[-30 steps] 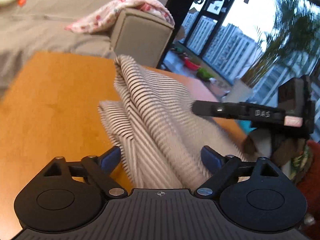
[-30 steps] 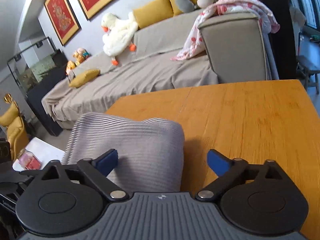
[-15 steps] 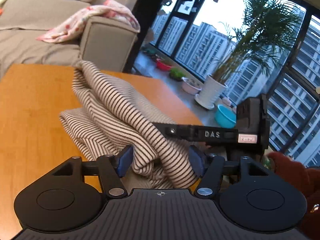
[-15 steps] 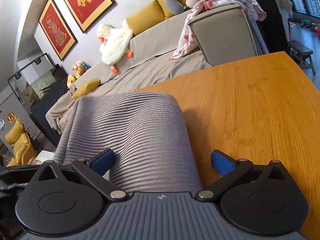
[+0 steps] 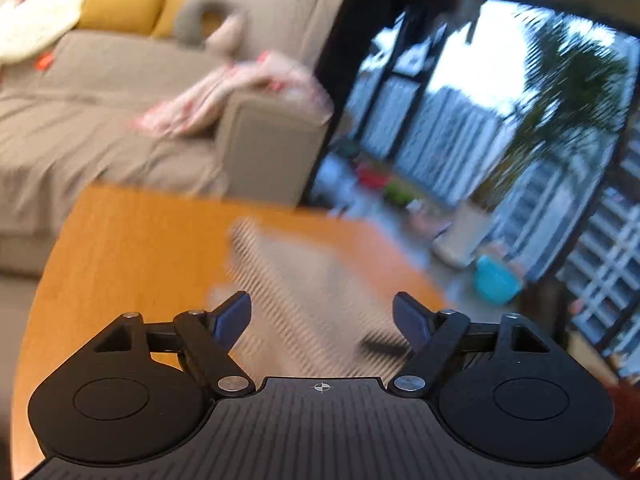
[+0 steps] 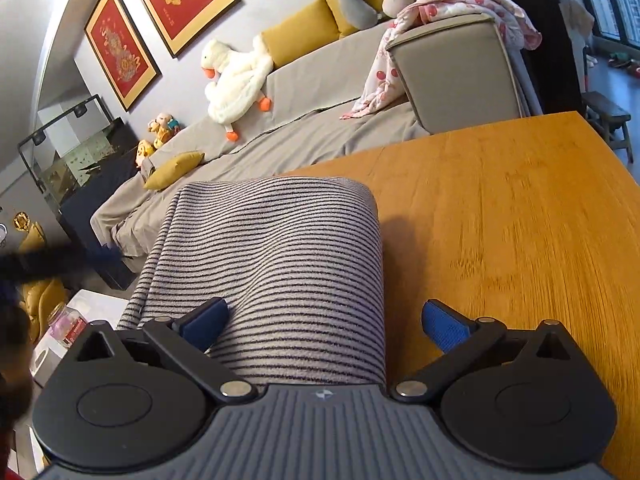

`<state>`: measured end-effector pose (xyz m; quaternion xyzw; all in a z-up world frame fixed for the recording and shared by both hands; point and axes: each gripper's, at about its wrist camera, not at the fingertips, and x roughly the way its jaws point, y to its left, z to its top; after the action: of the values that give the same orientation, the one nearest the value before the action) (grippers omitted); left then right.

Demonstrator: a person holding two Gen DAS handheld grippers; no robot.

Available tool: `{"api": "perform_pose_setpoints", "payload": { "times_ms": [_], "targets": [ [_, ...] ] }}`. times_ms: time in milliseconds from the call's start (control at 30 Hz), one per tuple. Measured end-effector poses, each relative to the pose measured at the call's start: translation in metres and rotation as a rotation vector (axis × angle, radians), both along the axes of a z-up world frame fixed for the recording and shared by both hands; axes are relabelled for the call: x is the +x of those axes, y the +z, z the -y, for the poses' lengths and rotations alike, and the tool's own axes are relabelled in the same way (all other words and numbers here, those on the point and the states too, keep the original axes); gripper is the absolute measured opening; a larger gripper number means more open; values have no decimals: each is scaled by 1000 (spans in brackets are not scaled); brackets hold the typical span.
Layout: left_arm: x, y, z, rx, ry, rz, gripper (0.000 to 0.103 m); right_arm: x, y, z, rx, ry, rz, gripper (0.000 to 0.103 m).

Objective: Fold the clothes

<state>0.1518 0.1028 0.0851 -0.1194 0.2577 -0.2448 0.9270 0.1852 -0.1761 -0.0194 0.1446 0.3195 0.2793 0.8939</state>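
A grey, dark-striped garment (image 6: pixel 276 264) lies folded on the orange wooden table (image 6: pixel 500 220); its rounded fold faces the sofa. My right gripper (image 6: pixel 324 324) is open low over its near end: the left finger (image 6: pixel 204 320) sits against the cloth, the right finger (image 6: pixel 444 328) stands clear over bare wood. In the blurred left wrist view the same garment (image 5: pixel 304 280) lies flat on the table (image 5: pixel 140 248). My left gripper (image 5: pixel 322 316) hovers above it, its jaws opening, and neither pad presses on the cloth.
A grey sofa (image 6: pixel 320 92) runs behind the table, with a pink blanket (image 6: pixel 452 12) over its arm, a white plush duck (image 6: pixel 236 76) and yellow cushions. Big windows and a potted palm (image 5: pixel 560 100) lie past the table's far corner. A low white table (image 6: pixel 92 312) stands at left.
The left gripper pinched the raised striped cloth, then let go and rose; the cloth now lies flat. The right gripper stayed open and the fold has settled lower in front of it.
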Motion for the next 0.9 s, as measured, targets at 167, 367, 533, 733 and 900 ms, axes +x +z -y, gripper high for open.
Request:
{"api": "perform_pose_setpoints", "payload": {
  "times_ms": [167,367,533,733,900],
  "targets": [
    [58,-15,14,-45,-40,-68,92,-3,-2,1,6,-17,-16,103],
    [99,-58,-5,-100,-5,-219,87,-22,2,0,-4,-26,3,103],
    [102,-64,-3,-46,-21,-210,88,-42,35,-19,-76,21,218,103],
    [90,-69,-7,-58,-19,-203,89,-56,27,-79,-410,180,311,103],
    [81,-67,-9,-40,-9,-188,89,-75,18,-102,-523,125,371,103]
  ]
}}
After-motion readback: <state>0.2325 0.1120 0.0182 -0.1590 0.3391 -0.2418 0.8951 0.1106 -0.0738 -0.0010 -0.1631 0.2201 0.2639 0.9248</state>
